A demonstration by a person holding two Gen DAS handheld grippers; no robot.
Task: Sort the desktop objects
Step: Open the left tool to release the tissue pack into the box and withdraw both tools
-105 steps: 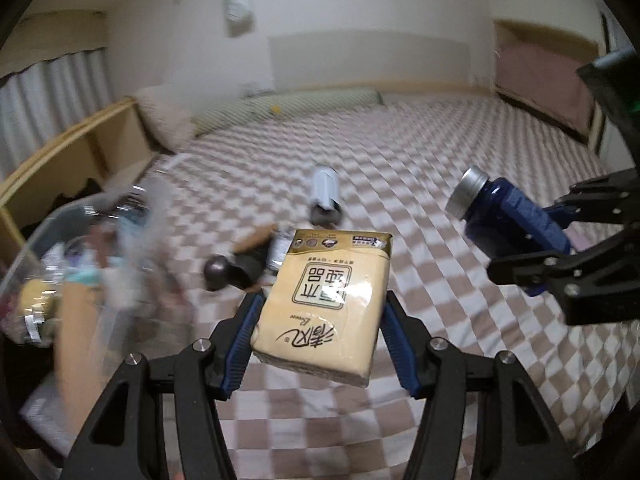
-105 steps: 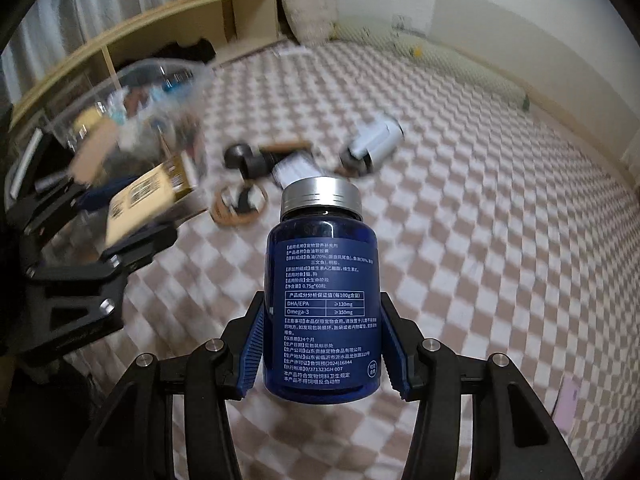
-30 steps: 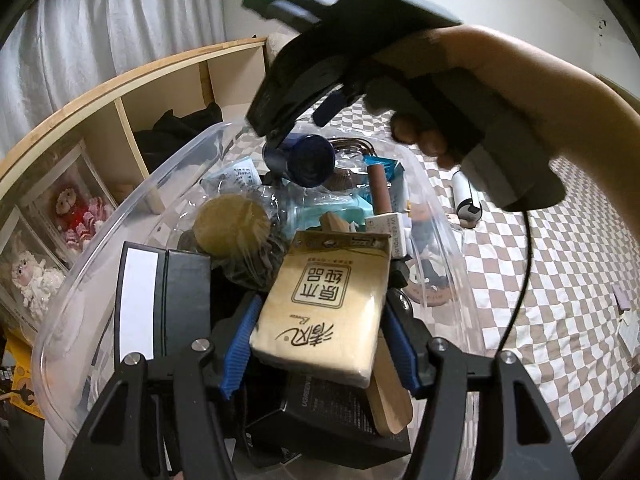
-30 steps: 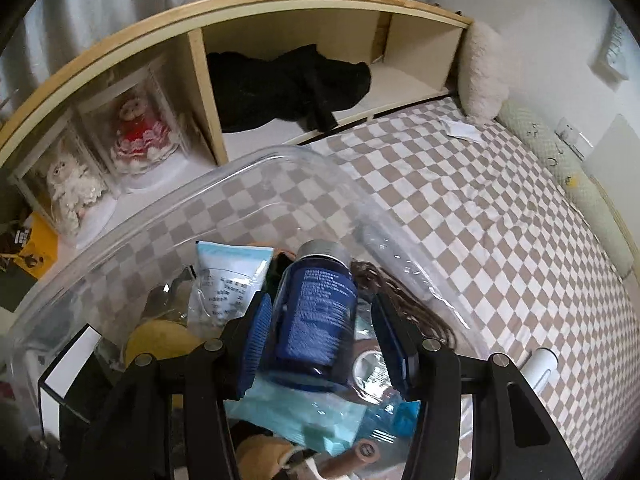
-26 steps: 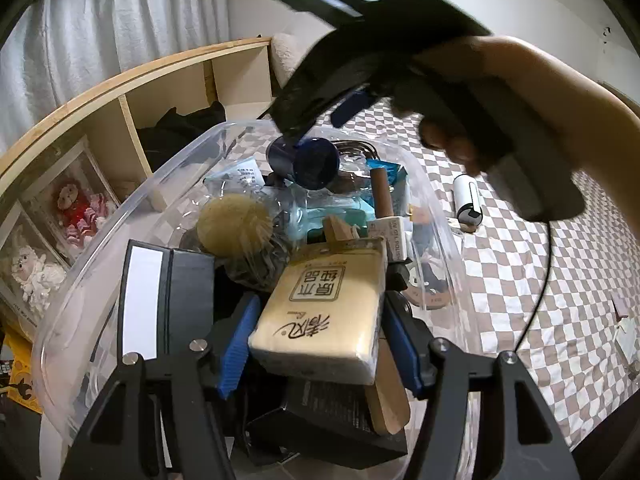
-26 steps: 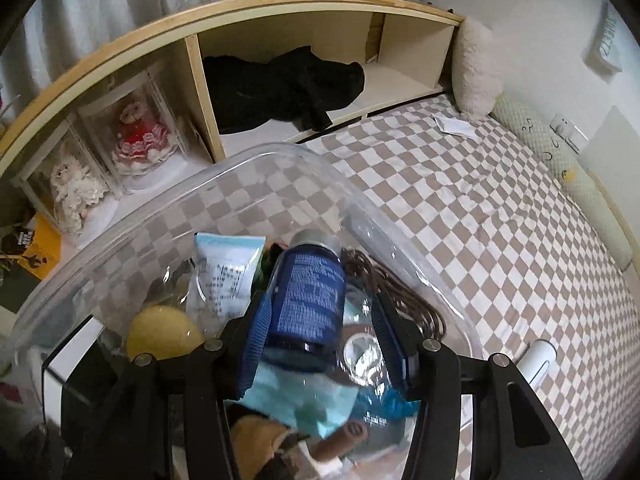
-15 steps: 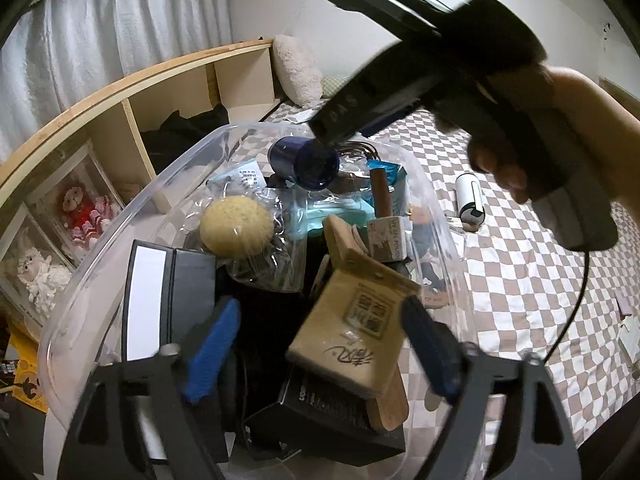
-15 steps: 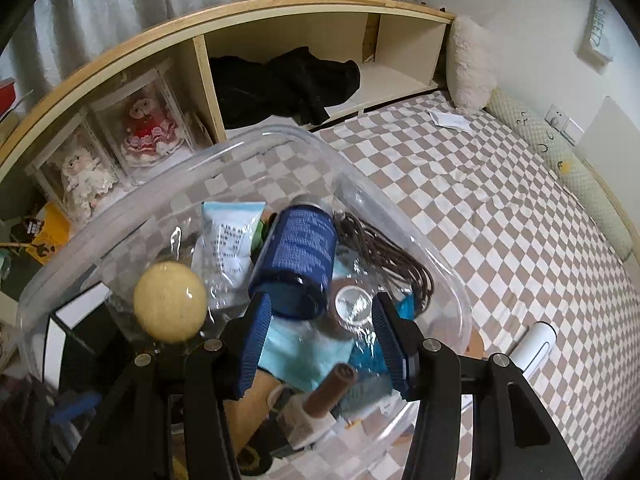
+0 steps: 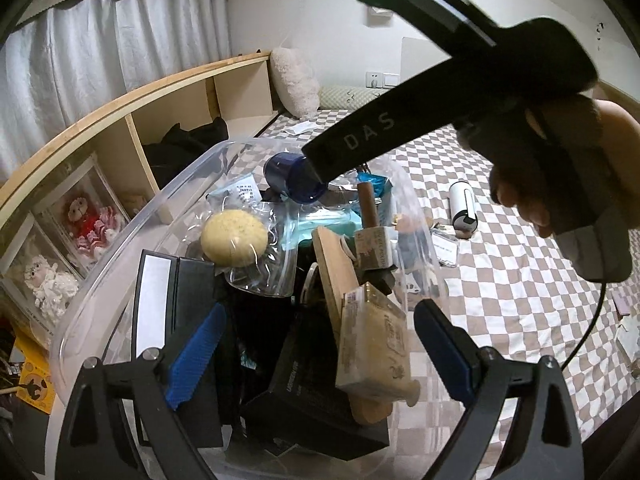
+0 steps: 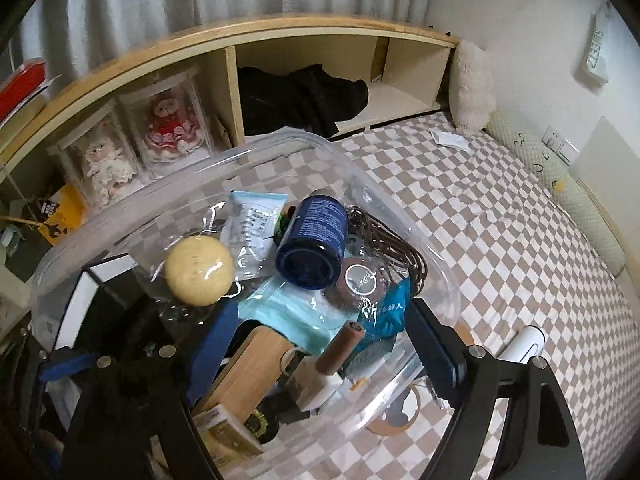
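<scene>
In the left wrist view, the left gripper (image 9: pixel 316 344) is seen with its jaws spread wide and nothing between them, poised above the near end of the clear plastic bin (image 9: pixel 120 248). The tissue pack (image 9: pixel 374 340) is found inside the bin, tilted on its edge against a wooden board (image 9: pixel 334 276) and resting on a black box (image 9: pixel 316 396). The pack is judged to be light and soft, its film wrapper likely slippery, so it would best be taken across its two long flat faces with a gentle squeeze. Across the far end of the bin, the right gripper's body is seen held in the right hand (image 9: pixel 568 184), angled downward toward the bin's contents. In the right wrist view, the right gripper (image 10: pixel 316 348) is likewise shown with jaws apart and empty, raised above the bin and pitched down into it. The blue bottle (image 10: pixel 314 236) is seen lying on its side in the far half of the bin, base toward the camera, beside a bagged yellow ball (image 10: pixel 199 270) and touching a tape roll (image 10: pixel 360 278). The bottle is judged rigid, smooth and moderately heavy, and would be gripped best across its cylindrical body; whether it is fully settled cannot be told with certainty. Outside the bin, on the checkered cover (image 10: pixel 500 220), a white cylinder (image 10: pixel 524 344) remains to be sorted.
</scene>
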